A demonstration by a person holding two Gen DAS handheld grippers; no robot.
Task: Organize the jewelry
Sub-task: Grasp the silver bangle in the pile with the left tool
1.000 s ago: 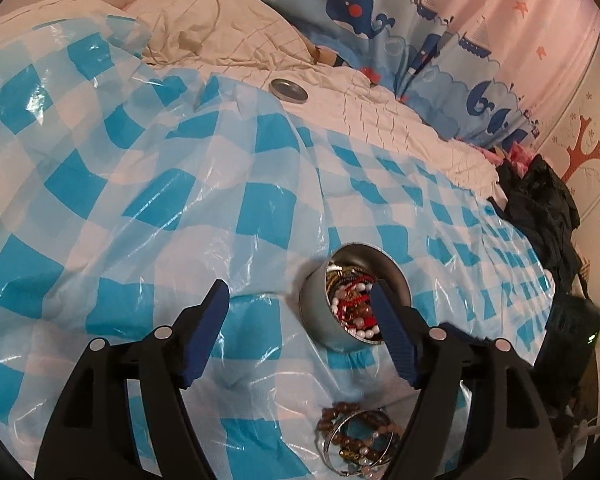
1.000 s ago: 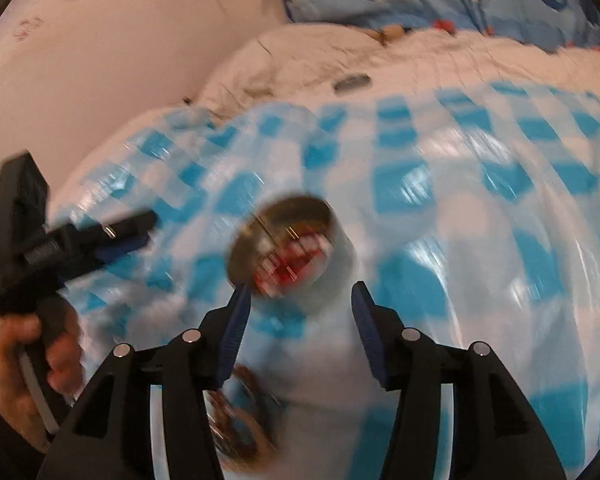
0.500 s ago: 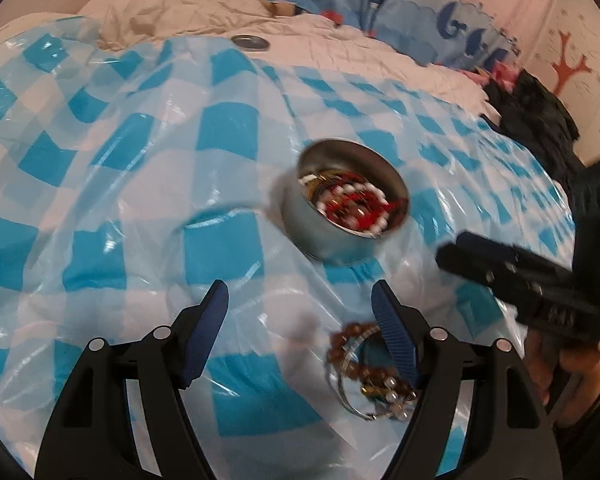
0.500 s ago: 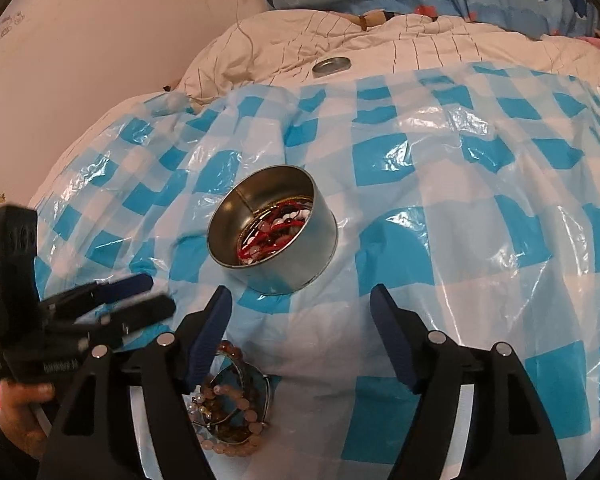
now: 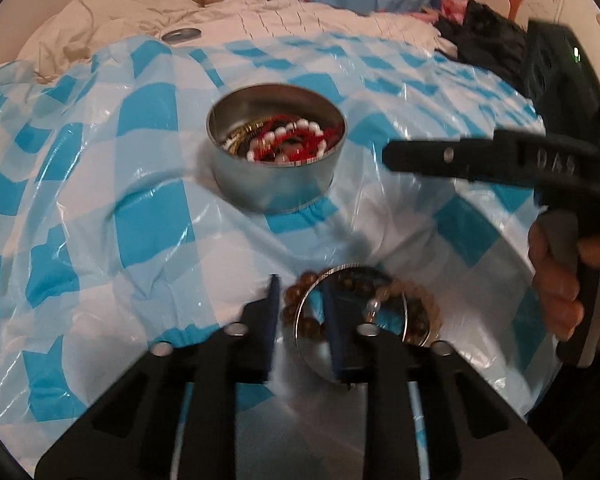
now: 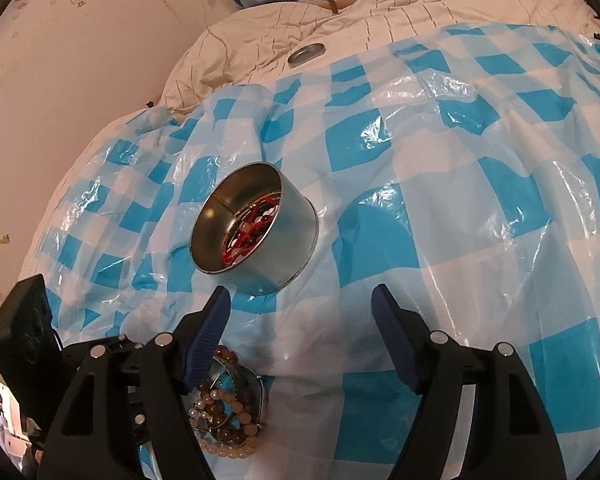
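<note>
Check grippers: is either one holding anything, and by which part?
Left gripper has closed around the silver bangle's rim in the bracelet pile; firm contact can't be confirmed. Right gripper is open, holding nothing, short of the tin.

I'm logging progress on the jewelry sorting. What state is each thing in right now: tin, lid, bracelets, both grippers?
Round metal tin: open, upright, holding red and white beaded jewelry.
Lid: off, lying far back on the quilt.
Pile of bracelets: outside the tin, on the checked plastic sheet.
Left gripper: narrowed around the pile's edge; grip unclear.
Right gripper: open, empty.
</note>
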